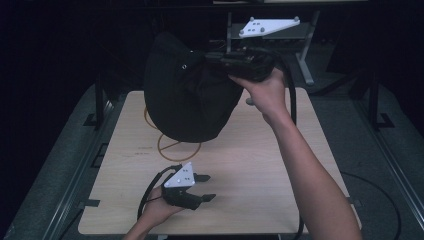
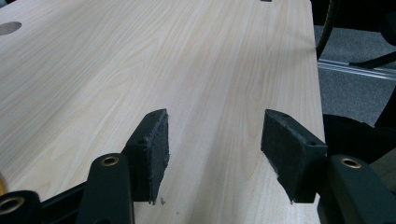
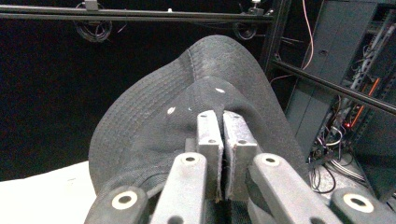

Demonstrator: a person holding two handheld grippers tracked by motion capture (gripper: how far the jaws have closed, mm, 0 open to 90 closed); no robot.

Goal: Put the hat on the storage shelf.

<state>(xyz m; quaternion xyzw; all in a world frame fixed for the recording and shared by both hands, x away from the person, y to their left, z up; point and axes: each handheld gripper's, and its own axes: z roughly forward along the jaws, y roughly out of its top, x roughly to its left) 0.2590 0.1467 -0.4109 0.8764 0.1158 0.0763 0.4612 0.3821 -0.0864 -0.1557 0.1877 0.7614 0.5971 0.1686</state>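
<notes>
Holding a black bucket hat (image 1: 187, 97) up over the far half of the worktop (image 1: 250, 165), clamped in the right tongs (image 1: 227, 62).

High view: the hat hangs clear of the wood; the left tongs (image 1: 204, 187) rest low near the front edge, jaws apart, nothing between them. Left gripper view: its pads (image 2: 156, 149) stand apart above bare worktop (image 2: 140, 70). Right gripper view: the jaws are pressed together on a fold of the hat (image 3: 154, 130).

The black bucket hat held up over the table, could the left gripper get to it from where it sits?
Probably yes: the left gripper is open and empty, bare table lies between, and the black bucket hat hangs from the right gripper.
</notes>
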